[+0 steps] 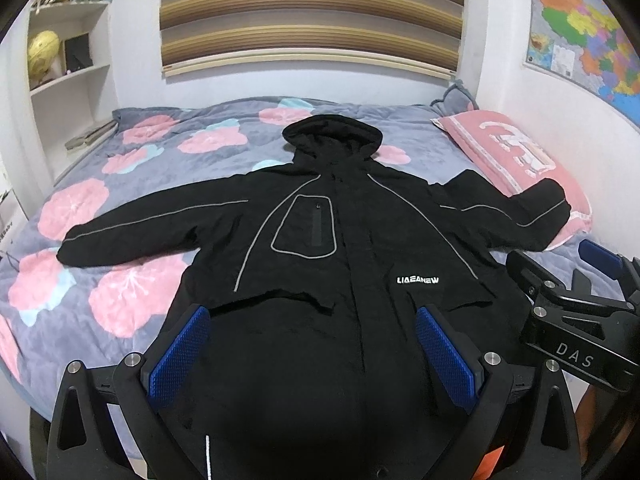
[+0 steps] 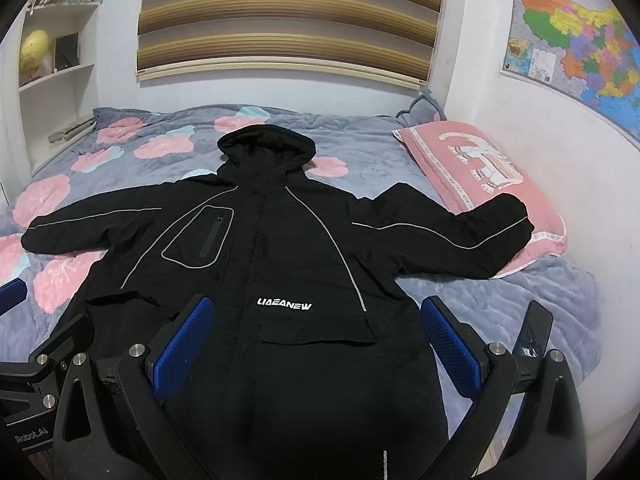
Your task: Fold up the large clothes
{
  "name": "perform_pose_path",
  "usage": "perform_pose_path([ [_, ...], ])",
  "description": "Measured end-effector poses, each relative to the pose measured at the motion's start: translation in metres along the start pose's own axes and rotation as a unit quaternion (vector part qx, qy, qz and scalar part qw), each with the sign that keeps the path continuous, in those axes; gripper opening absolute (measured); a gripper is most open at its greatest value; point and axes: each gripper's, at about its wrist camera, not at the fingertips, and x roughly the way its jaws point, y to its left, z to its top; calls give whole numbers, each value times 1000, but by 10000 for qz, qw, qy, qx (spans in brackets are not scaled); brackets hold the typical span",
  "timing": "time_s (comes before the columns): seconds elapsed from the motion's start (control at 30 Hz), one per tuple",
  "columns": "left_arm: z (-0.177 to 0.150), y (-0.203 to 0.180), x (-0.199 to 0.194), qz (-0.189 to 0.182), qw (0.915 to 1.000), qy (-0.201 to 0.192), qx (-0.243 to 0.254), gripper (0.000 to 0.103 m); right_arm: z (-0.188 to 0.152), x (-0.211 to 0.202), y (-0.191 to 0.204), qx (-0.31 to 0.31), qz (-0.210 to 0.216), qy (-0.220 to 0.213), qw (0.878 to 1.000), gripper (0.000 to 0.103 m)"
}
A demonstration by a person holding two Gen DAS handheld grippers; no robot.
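Jacket [image 1: 320, 248], black, hooded: spread flat, front up, on bed [image 1: 120, 208], sleeves out; one cuff on pink pillow [image 1: 516, 160]. Left tool [image 1: 312, 356]: wide open, empty, above the hem. Right tool [image 2: 316, 344]: wide open, empty, alongside the left, over lower jacket.

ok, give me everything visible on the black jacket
The black jacket is hooded and made of matte fabric, with thin grey piping, a piped chest pocket and white lettering on the front. It lies flat, front up, on the flowered bedspread, sleeves spread. One cuff rests on the pink pillow. Neither claw grips it.
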Motion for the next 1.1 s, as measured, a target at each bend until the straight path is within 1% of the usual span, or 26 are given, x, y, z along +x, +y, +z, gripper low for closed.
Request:
perform_pose_path([
  [0.23,1,4,5,4,10000,32,-56,102,4,5,4,-12,14,29,10000,103],
  [0.57,2,20,18,15,9997,74,-214,102,8,18,20,-119,42,88,9999,103],
  [0.63,3,24,22,21,9997,61,-255,102,11,24,25,-154,95,107,9998,103],
  [0.73,2,41,34,62,9989,52,-472,102,17,37,36,-141,283,18,9995,103],
  [0.83,0,68,46,246,9968,10,-761,102,25,67,51,-81,521,-199,9984,103],
  [0.9,-1,92,54,464,9944,-82,-941,102,26,101,62,-25,635,-389,9972,103],
  [0.93,-1,109,59,652,9923,-122,-1042,102,25,119,65,11,630,-397,9972,103],
  [1.0,0,139,67,863,9886,-221,-1214,102,19,158,75,72,522,-410,9978,103],
  [1.03,1,155,71,964,9865,-282,-1291,102,15,171,78,78,462,-378,9982,103],
  [1.1,5,194,79,1196,9814,-408,-1448,102,1,205,87,48,360,-170,9992,103],
])
